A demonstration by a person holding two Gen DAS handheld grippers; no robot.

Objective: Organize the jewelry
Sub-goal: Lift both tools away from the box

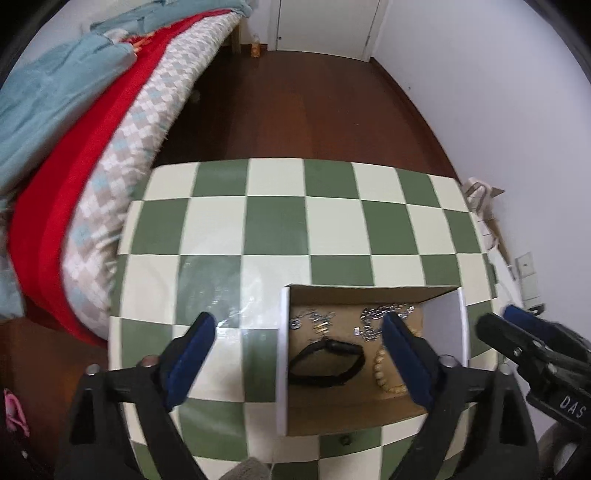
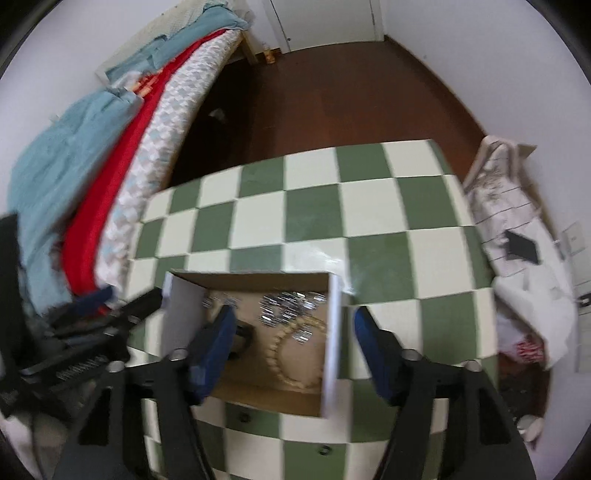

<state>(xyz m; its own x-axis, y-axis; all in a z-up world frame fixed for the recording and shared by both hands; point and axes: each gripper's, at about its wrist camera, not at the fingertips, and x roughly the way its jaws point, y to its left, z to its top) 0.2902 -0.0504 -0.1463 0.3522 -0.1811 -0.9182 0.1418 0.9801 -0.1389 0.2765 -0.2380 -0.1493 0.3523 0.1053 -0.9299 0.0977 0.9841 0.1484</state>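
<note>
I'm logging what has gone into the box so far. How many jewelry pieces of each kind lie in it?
Inside the shallow cardboard box with white side walls:
Black wristwatch with a dark strap: 1
Cream beaded bracelet: 1
Silver chain pieces, tangled, so a guess from their clusters: 2
Total: about 4

Checkered table beside bed; red blanket; white door; wood floor.

Bare checkered table beyond the box; white side walls hemming the jewelry; bed crowding the left.
</note>
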